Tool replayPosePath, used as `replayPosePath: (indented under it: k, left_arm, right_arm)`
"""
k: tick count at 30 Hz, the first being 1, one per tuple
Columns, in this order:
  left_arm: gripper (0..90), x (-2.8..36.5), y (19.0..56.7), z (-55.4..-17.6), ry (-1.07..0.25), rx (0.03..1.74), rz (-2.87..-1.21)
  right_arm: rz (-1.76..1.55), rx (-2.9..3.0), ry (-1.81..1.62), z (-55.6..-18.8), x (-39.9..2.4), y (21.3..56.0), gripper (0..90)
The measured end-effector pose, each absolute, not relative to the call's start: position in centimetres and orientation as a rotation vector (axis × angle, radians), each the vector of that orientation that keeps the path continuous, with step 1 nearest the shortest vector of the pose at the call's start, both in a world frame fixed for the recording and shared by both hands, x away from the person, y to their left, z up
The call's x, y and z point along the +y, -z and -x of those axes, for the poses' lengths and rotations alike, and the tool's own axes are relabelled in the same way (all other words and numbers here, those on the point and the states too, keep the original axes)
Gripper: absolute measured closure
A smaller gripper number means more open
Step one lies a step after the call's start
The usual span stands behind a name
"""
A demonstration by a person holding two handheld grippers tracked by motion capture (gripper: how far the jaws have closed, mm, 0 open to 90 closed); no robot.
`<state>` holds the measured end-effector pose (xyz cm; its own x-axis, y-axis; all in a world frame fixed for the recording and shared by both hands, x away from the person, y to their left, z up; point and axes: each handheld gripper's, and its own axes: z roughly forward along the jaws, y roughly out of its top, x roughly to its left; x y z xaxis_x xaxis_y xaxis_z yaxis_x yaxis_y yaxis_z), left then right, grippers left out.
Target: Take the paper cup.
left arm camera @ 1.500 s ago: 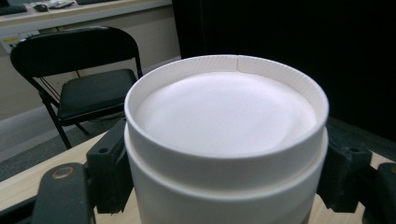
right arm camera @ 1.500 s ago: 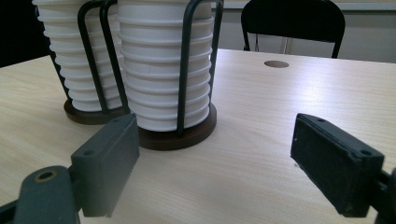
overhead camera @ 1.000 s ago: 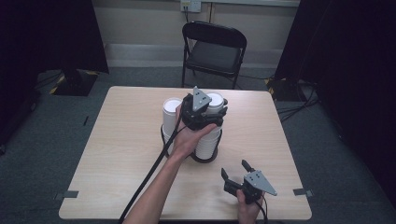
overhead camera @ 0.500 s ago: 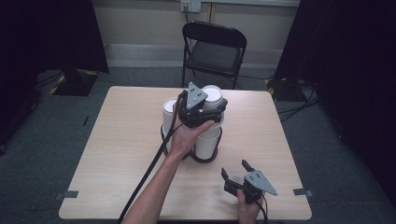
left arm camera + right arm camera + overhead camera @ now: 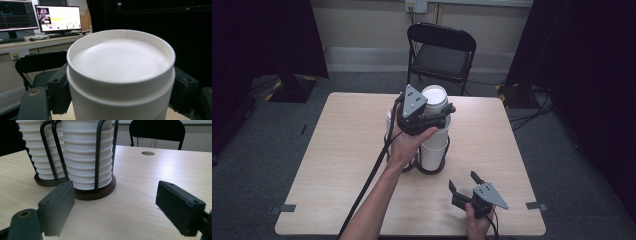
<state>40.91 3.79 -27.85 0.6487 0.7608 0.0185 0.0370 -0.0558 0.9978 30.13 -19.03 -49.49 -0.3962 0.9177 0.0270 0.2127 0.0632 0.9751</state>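
- Table (image 5: 337, 165): bore two wire racks (image 5: 98, 157) of stacked paper cups, touching side by side at mid-table; the left stack (image 5: 37, 152) stood undisturbed; a chair (image 5: 439, 50) sat beyond the far edge.
- Change noted: compared with a second ago, the left gripper (image 5: 439, 117) stood higher above the right-hand rack, and the top cup (image 5: 434, 97) had risen with it; judged that the cup was being drawn up off its stack (image 5: 434, 145), partly lifted but not yet clear of the rack wires.
- Left gripper: jaws clamped on the top cup just under its upturned base; the left gripper view showed a pad (image 5: 58, 87) pressed to each side of the cup (image 5: 120, 75).
- Right gripper (image 5: 467, 185): rested at the near table edge, well apart from the racks; fingers (image 5: 180, 207) stood wide apart, holding and touching nothing; unmoved.
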Motion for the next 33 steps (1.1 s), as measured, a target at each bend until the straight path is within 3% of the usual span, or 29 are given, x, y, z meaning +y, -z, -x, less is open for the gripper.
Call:
replayPosePath:
  k: [33]
  left_arm:
    - [21.4,7.0,28.0,-36.6,-0.662,0.656,-1.511]
  right_arm:
    - [-1.134,1.694,-1.367,-30.1,-19.0,49.5,14.7]
